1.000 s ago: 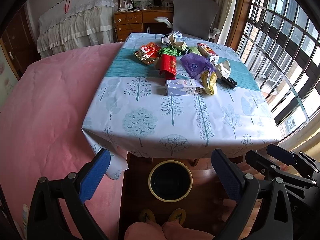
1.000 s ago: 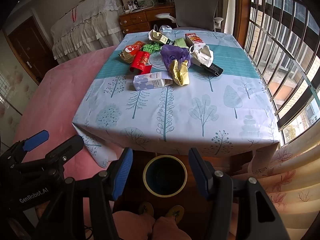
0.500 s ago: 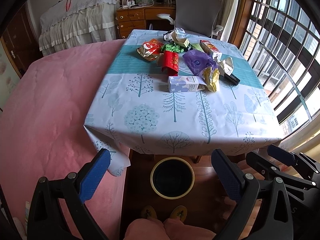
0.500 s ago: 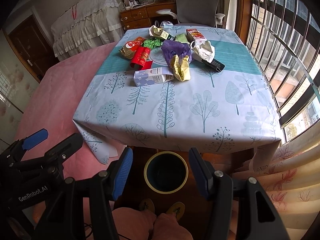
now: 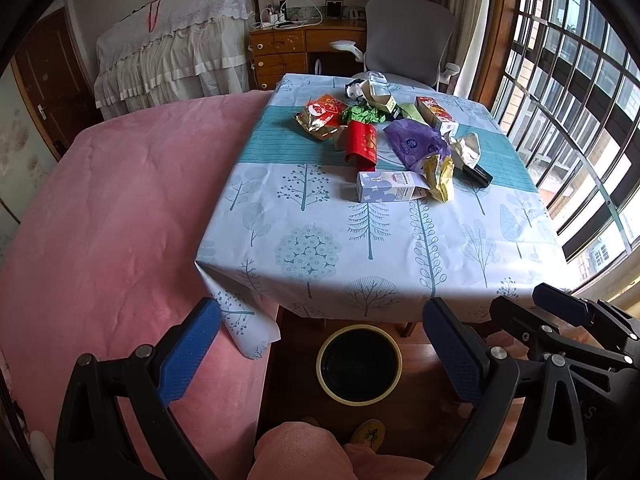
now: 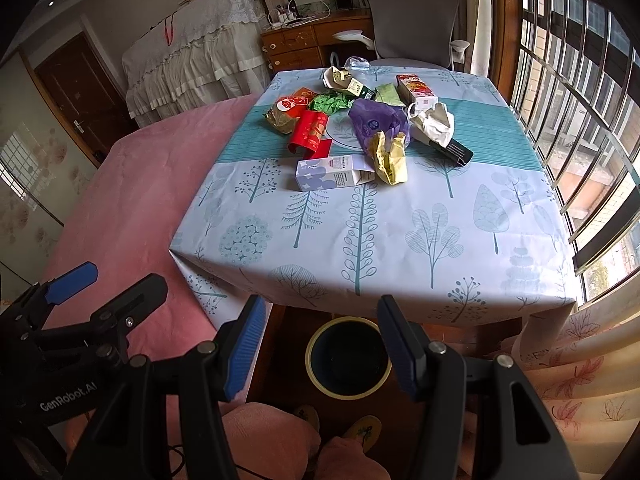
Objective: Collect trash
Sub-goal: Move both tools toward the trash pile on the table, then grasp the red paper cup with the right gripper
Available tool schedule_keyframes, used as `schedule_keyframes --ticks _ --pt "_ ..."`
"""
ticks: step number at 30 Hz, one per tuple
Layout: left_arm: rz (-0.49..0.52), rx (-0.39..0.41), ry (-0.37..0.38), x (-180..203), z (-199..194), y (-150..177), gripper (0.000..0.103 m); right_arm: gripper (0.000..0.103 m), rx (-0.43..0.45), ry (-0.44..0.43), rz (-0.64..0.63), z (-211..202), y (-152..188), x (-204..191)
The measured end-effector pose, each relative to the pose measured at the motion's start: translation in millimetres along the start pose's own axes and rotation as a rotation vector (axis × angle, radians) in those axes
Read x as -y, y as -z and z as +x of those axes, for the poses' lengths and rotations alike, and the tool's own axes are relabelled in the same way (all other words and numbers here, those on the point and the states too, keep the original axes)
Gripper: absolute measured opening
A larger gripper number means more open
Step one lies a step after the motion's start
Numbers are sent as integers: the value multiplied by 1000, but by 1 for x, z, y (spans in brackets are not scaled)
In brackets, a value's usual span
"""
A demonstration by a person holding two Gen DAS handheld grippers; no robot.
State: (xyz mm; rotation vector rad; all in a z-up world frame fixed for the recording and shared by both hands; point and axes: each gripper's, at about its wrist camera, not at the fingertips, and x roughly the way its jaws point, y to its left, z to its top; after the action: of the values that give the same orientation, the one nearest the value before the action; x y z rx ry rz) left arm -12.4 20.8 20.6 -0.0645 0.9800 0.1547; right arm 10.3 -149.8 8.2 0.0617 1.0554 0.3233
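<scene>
A pile of trash lies on the far half of the tree-print tablecloth [image 5: 376,240]: a white-purple carton [image 5: 386,186], a red packet [image 5: 362,144], a purple bag [image 5: 416,142], a yellow wrapper [image 5: 440,176], an orange snack bag [image 5: 320,118] and a black box [image 5: 478,174]. The carton [image 6: 328,172] is the piece nearest me. A yellow-rimmed bin [image 5: 359,364] stands on the floor below the table's near edge. My left gripper [image 5: 320,320] and right gripper [image 6: 320,308] both hang open above the bin [image 6: 348,358], short of the table, with nothing between their fingers.
A pink-covered bed [image 5: 112,208] borders the table on the left. A barred window [image 5: 580,100] and a curtain [image 6: 580,368] run along the right. A grey office chair [image 5: 408,36] and a wooden desk [image 5: 288,48] stand behind. A person's knees [image 5: 304,452] and slippers show below.
</scene>
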Motion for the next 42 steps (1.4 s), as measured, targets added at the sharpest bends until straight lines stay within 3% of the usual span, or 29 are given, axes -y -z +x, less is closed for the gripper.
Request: schedule_keyframes --ticks 11,18,26,31,38,42 --pt "-50 7 -21 -36 17 -21 100 57 -7 -60 -33 23 -24 -24" --pt "-76 -32 7 -74 66 -70 100 49 -60 -36 -69 67 -67 -45" --pt "17 -16 32 -112 133 -151 100 49 -99 26 34 145 -158 -42" --pt "70 -54 110 -121 191 -201 100 49 -167 59 146 212 -203 -30" --pt "204 -115 212 -101 249 -247 100 48 -268 66 235 275 -216 -20" --pt "261 -125 264 -80 269 -261 100 27 -274 33 294 284 -210 -12"
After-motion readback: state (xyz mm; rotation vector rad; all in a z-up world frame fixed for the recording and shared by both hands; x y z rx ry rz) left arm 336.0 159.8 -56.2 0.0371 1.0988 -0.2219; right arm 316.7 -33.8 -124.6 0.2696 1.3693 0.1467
